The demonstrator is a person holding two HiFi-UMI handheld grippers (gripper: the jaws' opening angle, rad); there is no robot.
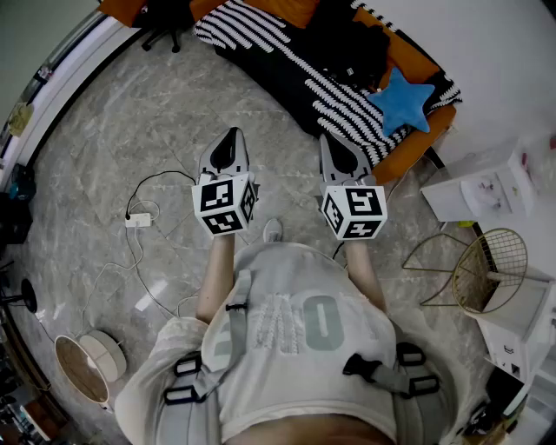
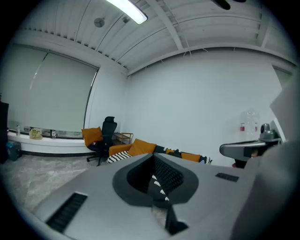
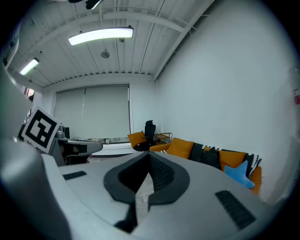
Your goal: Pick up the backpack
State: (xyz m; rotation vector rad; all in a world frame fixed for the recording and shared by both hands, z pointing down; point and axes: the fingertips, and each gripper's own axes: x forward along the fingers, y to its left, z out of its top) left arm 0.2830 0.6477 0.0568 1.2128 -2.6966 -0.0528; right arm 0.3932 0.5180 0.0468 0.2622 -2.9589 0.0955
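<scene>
Tool jaws are pressed together on both sides, nothing between them: the left tool (image 1: 231, 136) and the right tool (image 1: 330, 141) are held side by side in front of the person's chest, pointing nearly level toward the sofa (image 1: 420, 130).

Only the head view shows the floor (image 1: 122, 122) — grey marbled tile — with a white corded power strip (image 1: 139, 220) lying at the left. The left gripper view adds what that view misses: white walls, a slatted ceiling with a strip light (image 2: 127, 10), a large pale blind, and a black office chair (image 2: 107, 136) near the sofa's left end. The right tool's body juts in at its right edge. The right gripper view catches the left tool's marker cube (image 3: 40, 130) at its left, and the sofa's right end with a blue star cushion (image 3: 239, 173).

The backpack (image 1: 352, 43) — a black bundle, as far as can be told — lies on the striped blanket (image 1: 261, 39) on the sofa, well apart from both tools.

Between the tools and the sofa the floor lies open. To the right, a white box (image 1: 482, 187) and a gold wire frame (image 1: 491, 269) crowd in near the sofa's end.
</scene>
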